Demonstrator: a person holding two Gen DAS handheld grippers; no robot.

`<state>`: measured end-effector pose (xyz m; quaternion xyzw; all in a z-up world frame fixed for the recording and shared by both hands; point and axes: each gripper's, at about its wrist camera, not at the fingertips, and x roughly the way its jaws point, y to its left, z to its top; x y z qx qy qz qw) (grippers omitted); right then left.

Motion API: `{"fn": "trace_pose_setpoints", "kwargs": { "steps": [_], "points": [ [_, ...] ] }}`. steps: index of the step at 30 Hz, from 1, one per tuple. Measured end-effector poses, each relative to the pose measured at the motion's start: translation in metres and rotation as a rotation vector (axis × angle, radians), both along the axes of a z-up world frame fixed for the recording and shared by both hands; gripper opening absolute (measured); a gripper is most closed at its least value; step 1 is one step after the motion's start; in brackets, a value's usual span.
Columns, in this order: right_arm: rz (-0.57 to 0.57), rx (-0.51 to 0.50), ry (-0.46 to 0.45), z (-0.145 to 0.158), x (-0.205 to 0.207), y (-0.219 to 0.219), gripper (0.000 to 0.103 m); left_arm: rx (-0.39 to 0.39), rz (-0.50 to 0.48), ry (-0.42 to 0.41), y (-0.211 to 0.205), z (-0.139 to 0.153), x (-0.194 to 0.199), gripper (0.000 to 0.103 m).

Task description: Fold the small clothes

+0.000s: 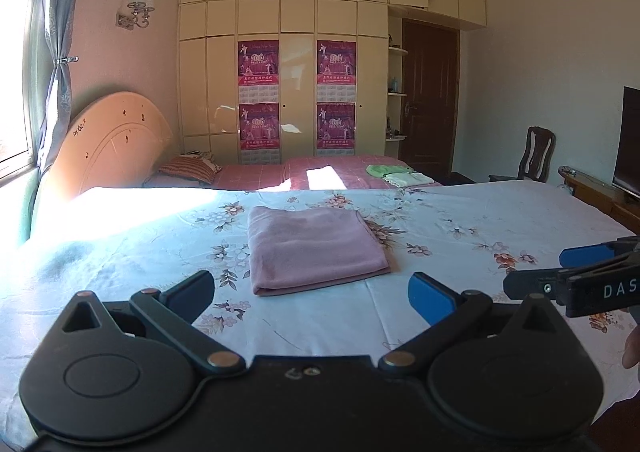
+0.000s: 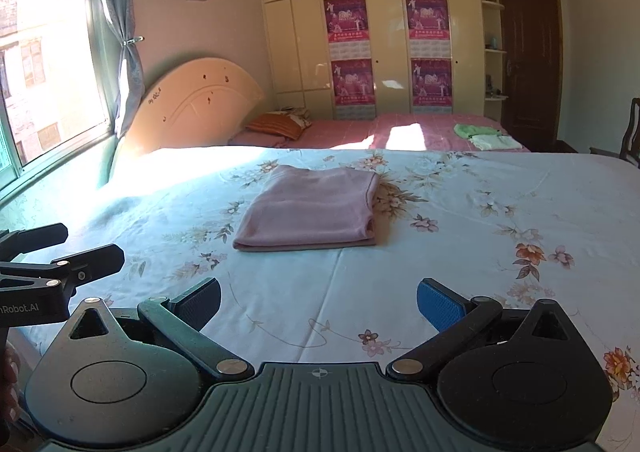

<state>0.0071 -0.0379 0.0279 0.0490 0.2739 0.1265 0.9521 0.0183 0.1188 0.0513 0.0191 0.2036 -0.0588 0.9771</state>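
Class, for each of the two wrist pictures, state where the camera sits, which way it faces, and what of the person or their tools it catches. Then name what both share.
Left wrist view: sits on the left gripper, facing across the floral bed toward the wardrobe; its open jaws, the right gripper and a bit of hand at right show.
Right wrist view: sits on the right gripper, facing likewise; its open jaws and the left gripper at left show.
Shared: the folded pink cloth, the headboard and the wardrobe.
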Motion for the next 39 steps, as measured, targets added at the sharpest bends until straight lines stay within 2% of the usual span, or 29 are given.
{"fn": "trace_pose_setpoints", "kwargs": {
  "steps": [29, 39],
  "points": [
    [0.016, -0.007, -0.021, 0.010, -0.004, -0.009, 0.103, 0.009, -0.011, 0.011, 0.001, -0.005, 0.001, 0.103],
    [0.021, 0.020, -0.014, 0.012, -0.003, -0.010, 0.103, 0.003, 0.002, 0.010, 0.005, -0.006, -0.001, 0.103]
  ]
}}
